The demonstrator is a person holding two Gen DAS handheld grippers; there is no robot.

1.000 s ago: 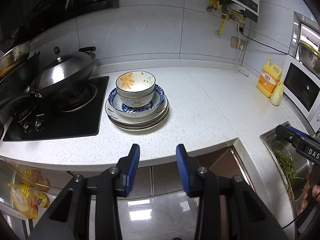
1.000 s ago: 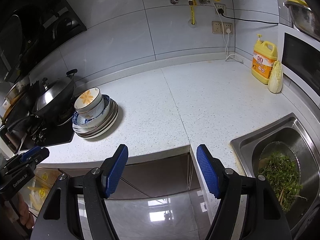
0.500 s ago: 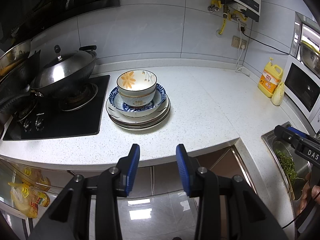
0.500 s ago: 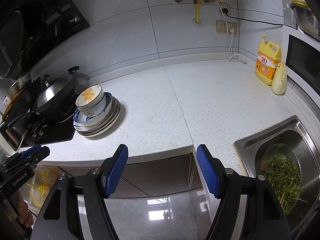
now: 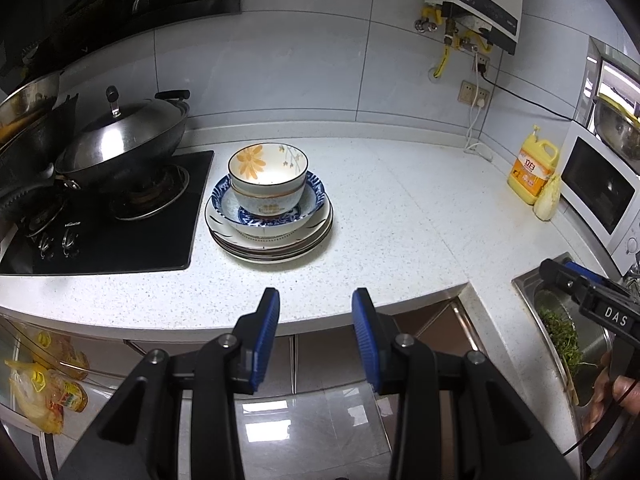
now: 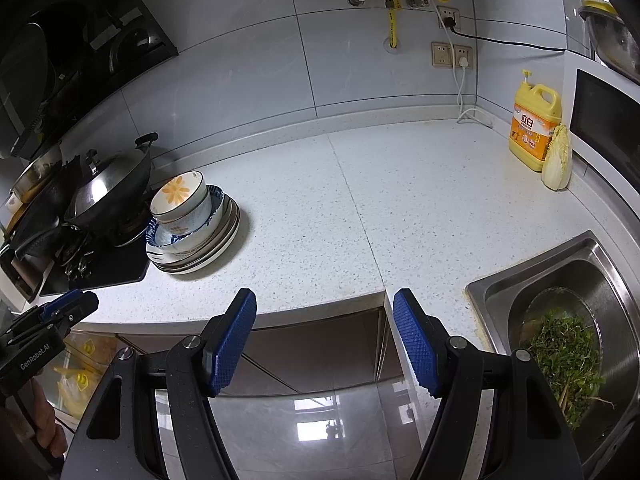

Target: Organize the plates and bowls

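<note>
A white bowl with an orange flower [image 5: 268, 178] sits in a blue patterned bowl [image 5: 310, 196] on a stack of plates [image 5: 272, 246] beside the stove. The stack also shows in the right wrist view [image 6: 224, 236], with the flower bowl [image 6: 180, 200] on top. My left gripper [image 5: 316, 334] is open and empty, in front of the counter edge, short of the stack. My right gripper [image 6: 324, 344] is open and empty, before the counter edge, right of the stack. Each gripper shows in the other's view, the right gripper [image 5: 560, 276] and the left gripper [image 6: 68, 308].
A lidded wok [image 5: 124, 140] sits on the black stove [image 5: 120, 236] left of the stack. A sink [image 6: 560, 280] with a bowl of greens [image 6: 568, 356] is at the right. A yellow detergent bottle [image 6: 534, 128], a cabbage [image 6: 558, 160] and a microwave [image 5: 600, 196] stand at the far right.
Both grippers have moved a little closer to the counter; the stack looks slightly larger. Nothing on the counter has moved.
</note>
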